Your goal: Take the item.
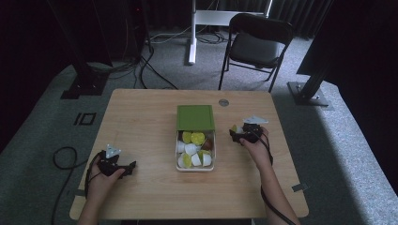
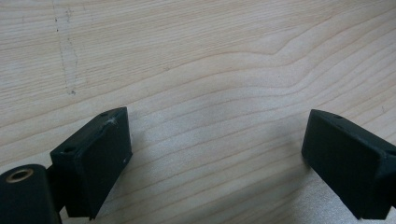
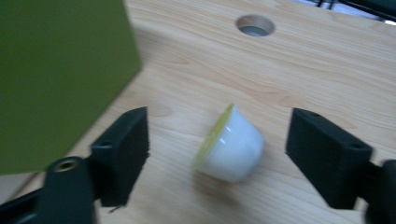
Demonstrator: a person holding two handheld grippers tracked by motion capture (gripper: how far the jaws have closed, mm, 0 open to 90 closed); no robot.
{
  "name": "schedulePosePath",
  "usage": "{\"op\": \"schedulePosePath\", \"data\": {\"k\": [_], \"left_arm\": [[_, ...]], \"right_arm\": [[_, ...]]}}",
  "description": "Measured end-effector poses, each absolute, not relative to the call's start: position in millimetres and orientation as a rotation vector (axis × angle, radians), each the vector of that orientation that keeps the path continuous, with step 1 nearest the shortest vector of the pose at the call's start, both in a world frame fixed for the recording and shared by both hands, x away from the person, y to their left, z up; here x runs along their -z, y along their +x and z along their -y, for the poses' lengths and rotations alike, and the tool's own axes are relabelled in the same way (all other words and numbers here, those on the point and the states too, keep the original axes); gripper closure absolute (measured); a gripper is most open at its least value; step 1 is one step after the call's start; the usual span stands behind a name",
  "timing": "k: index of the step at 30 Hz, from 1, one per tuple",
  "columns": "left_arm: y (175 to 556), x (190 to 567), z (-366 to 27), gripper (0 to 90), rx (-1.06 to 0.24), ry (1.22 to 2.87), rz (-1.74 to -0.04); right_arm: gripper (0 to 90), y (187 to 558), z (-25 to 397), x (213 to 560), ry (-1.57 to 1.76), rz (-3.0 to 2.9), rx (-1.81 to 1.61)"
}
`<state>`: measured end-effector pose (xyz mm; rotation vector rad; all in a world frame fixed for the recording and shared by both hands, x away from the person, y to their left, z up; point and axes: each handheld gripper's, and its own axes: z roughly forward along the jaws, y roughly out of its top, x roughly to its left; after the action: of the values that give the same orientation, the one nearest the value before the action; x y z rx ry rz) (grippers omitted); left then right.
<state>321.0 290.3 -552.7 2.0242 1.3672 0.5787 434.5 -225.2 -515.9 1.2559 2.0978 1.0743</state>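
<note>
A white capsule (image 3: 231,144) with a yellow-green top lies on its side on the wooden table (image 3: 327,70). It sits between the spread jaws of my right gripper (image 3: 219,123), touching neither. From above, this capsule (image 1: 236,129) is just right of the white box (image 1: 179,159), at the tip of my open right gripper (image 1: 236,134). The box holds several white, yellow-green and brown capsules (image 1: 193,149). Its green lid (image 1: 195,117) lies flat behind it. Near the front left edge, my left gripper (image 1: 127,167) is open over bare wood, with nothing between its jaws (image 2: 217,126).
The green lid (image 3: 60,70) rises close on the left in the right gripper view. A round cable hole (image 1: 224,102) is in the table behind the lid. A black chair (image 1: 256,44) and cables stand on the floor beyond the table.
</note>
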Motion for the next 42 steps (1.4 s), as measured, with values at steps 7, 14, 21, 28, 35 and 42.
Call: {"op": "schedulePosePath", "data": {"k": [7,14,21,28,35,42], "left_arm": [[321.0,552.6,-290.3,9.3,-0.579,2.024,-1.367],[321.0,552.6,-290.3,9.3,-0.579,2.024,-1.367],[321.0,552.6,-290.2,9.3,-0.579,2.024,-1.367],[321.0,552.6,-290.2,9.3,-0.579,2.024,-1.367],[321.0,552.6,-290.2,9.3,-0.579,2.024,-1.368],[321.0,552.7,-290.2,9.3,-0.579,2.024,-1.367]], "right_arm": [[13.9,415.1,220.2,514.5,1.089,-2.228,-1.074],[14.0,397.0,216.0,515.8,1.011,-2.281,-1.081],[14.4,382.2,219.3,516.7,0.979,-2.312,-1.113],[14.6,369.7,227.2,521.8,0.946,-2.353,-1.117],[17.7,357.3,240.4,528.6,0.892,-2.407,-1.132],[17.8,347.4,255.7,536.6,0.868,-2.430,-1.107]]}}
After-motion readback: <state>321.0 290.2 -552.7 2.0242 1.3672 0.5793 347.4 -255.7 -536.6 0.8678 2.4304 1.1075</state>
